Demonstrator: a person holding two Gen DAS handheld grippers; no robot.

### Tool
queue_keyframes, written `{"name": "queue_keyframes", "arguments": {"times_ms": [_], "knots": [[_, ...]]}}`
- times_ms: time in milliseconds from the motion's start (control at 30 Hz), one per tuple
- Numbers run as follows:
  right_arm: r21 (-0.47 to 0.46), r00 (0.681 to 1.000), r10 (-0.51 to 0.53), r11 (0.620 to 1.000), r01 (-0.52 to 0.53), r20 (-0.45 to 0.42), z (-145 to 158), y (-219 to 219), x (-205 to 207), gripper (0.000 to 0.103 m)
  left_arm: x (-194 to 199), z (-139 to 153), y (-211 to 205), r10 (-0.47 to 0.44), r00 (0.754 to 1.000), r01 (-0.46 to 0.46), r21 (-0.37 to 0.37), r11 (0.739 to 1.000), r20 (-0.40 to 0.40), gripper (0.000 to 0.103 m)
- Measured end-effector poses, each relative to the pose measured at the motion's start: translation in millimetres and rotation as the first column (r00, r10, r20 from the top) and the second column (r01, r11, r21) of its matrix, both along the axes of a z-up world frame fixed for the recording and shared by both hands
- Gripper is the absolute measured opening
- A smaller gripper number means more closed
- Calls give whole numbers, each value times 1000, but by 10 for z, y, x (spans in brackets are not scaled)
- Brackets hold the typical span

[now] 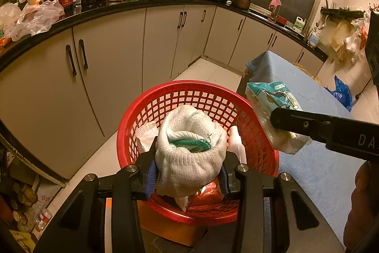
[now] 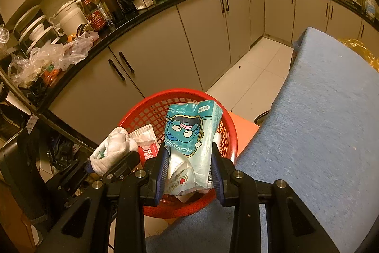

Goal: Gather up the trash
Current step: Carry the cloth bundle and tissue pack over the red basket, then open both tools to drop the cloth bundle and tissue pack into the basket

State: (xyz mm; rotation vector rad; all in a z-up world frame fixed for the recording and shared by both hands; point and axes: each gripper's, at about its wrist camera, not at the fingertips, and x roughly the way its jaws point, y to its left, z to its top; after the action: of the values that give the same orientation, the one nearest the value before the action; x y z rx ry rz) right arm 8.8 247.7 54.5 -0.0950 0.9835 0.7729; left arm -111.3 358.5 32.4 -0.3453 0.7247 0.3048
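While the left tool [image 1: 189, 172] clamps a white knit glove [image 1: 189, 153], the right tool [image 2: 189, 172] clamps a teal cartoon-printed tissue pack [image 2: 191, 141].

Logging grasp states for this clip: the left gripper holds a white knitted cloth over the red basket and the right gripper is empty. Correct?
Not quite. The right gripper isn't empty: the right wrist view shows it shut on a teal tissue pack. The rest stands.

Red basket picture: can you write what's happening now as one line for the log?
left hand-held gripper: shut on white sock | right hand-held gripper: shut on tissue pack | both over red basket
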Motion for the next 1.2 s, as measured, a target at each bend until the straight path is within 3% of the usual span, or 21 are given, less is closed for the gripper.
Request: {"name": "queue_keyframes", "arguments": {"times_ms": [933,1100,1200], "knots": [[-9,1000,4,1000,-5,-17,-108,135,91,38,70,-65,-23,-8,1000,8,15,1000,-14,41],[2,1000,-1,1000,1,-11,-74,101,90,38,65,-56,-25,2,1000,-2,21,1000,-9,50],[16,1000,-16,1000,16,2,-17,38,84,40,31,-10,-32,9,1000,-9,33,999,12,63]]}}
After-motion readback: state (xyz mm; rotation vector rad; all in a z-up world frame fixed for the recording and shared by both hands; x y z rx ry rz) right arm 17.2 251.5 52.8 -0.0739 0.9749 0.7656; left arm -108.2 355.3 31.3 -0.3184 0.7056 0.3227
